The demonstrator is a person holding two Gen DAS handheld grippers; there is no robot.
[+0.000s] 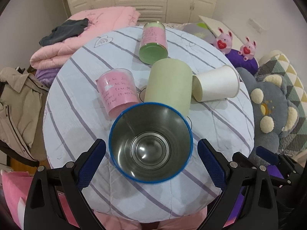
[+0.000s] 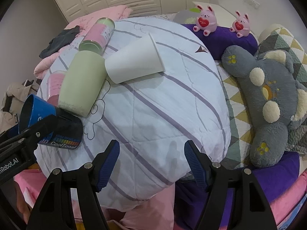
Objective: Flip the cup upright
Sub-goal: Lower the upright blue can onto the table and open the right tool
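Approach step: left gripper [image 1: 151, 153], tongs wide, straddles the blue-rimmed steel cup [image 1: 150, 143] lying lower centre; closing comes next; right gripper [image 2: 151, 163] wide, empty.

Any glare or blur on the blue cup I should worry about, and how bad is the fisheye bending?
Left wrist view: blue cup has soft highlights on its steel inside and a slightly smeared rim. Right wrist view: the cup is sharp but sits at the edge, where the striped quilt bulges strongly.
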